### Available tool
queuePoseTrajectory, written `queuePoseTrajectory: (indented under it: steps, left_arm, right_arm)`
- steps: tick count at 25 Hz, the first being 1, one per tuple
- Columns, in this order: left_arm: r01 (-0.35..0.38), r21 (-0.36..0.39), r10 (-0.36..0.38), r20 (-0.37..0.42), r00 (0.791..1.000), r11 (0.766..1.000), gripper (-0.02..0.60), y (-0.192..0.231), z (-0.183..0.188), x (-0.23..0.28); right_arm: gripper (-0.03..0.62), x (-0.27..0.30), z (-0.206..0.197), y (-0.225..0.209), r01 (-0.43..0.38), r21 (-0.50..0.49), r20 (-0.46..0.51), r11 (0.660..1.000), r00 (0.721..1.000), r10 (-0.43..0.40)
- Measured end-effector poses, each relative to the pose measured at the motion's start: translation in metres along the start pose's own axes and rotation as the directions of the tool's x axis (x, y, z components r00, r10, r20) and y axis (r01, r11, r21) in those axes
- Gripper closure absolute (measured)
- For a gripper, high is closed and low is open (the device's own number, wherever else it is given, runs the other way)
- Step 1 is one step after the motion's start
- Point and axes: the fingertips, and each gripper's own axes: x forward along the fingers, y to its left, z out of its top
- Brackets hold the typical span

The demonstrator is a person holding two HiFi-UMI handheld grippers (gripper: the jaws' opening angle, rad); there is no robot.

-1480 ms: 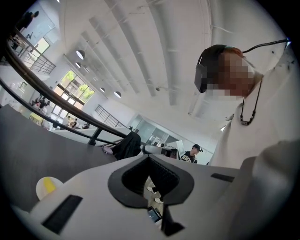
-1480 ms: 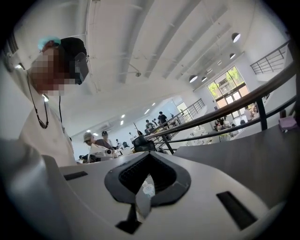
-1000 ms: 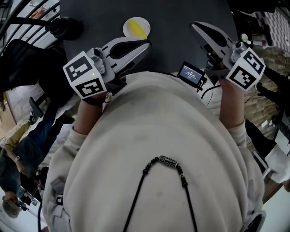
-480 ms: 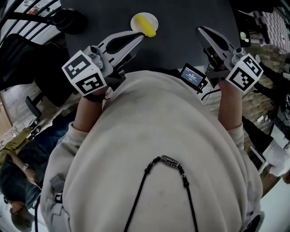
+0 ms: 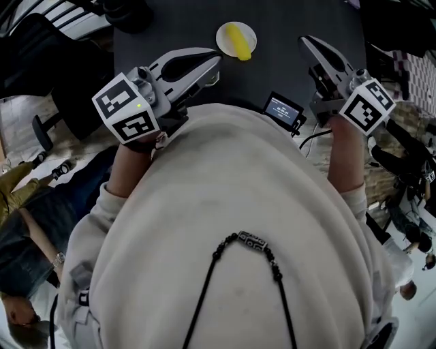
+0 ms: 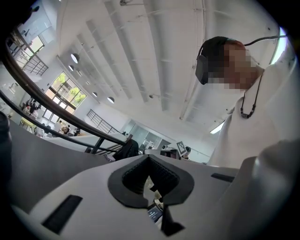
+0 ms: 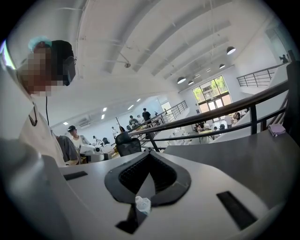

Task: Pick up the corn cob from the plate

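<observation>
A yellow corn cob (image 5: 238,41) lies on a small white plate (image 5: 226,33) at the far side of the dark table (image 5: 286,27). My left gripper (image 5: 215,64) is held level just short of the plate, down and left of it, with its jaws shut and nothing between them. Level with it and to the right of the plate, my right gripper (image 5: 305,42) is also shut and empty. The left gripper view shows its jaw tips (image 6: 149,158) meeting, and the right gripper view shows the same (image 7: 149,153). Neither gripper view shows the corn.
A small device with a lit screen (image 5: 283,110) and a cable sits at the table's near edge between the grippers. A black object (image 5: 126,10) stands at the table's far left corner. An office chair (image 5: 41,129) and people are to the left.
In the head view the plate with the corn has slid to the right. The left gripper has shifted across the table's near side. The right gripper has hardly moved.
</observation>
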Motion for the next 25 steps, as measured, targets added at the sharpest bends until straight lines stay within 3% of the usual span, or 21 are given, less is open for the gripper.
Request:
queuePoseTrajectory:
  steps: [7, 25]
  left_arm:
    - [-0.065, -0.030, 0.066, 0.038, 0.997, 0.997, 0.578, 0.007, -0.007, -0.025]
    - [-0.064, -0.046, 0.065, 0.002, 0.998, 0.997, 0.578, 0.005, -0.011, -0.013]
  right_arm:
    - [0.579, 0.029, 0.000, 0.011, -0.058, -0.030, -0.045, 0.998, 0.997, 0.057]
    - [0.578, 0.034, -0.011, -0.007, -0.052, 0.032, -0.063, 0.998, 0.997, 0.054]
